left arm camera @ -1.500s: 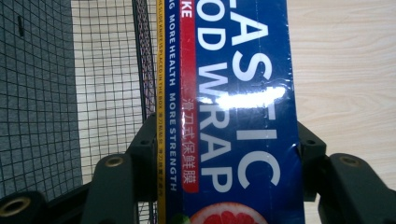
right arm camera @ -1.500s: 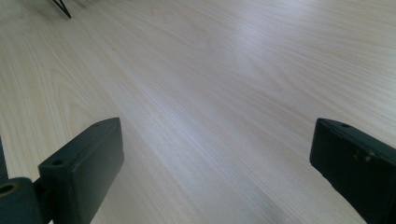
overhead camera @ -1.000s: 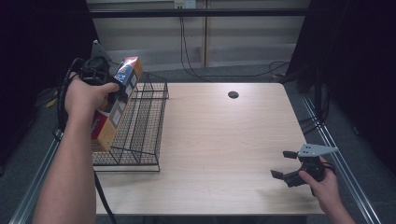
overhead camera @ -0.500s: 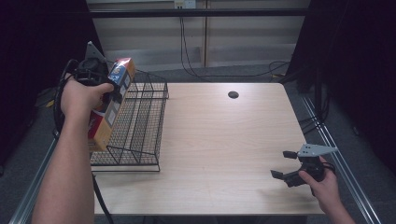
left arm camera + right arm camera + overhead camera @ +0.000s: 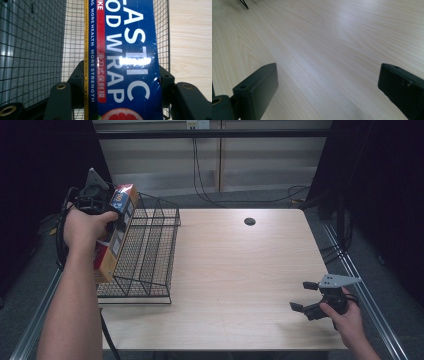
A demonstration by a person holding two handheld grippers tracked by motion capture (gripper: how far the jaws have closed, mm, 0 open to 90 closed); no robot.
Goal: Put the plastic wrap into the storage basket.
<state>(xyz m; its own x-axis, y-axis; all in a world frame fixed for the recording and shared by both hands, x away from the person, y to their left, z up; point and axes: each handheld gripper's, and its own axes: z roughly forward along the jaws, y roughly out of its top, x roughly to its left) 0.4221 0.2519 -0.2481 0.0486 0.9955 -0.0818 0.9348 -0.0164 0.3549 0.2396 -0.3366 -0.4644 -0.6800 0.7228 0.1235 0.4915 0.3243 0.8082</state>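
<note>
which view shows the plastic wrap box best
The left gripper view: the plastic wrap box sits close up between that gripper's jaws, its blue face and lettering readable. The high view shows the whole box, small, held by the left gripper over the wire basket. The right gripper view shows bare table.

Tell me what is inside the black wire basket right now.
Nothing visibly lies in the wire basket; wood shows through its mesh. The plastic wrap box, clamped in the left gripper, stands at its left edge and hides that side, so whether it reaches inside cannot be told.
</note>
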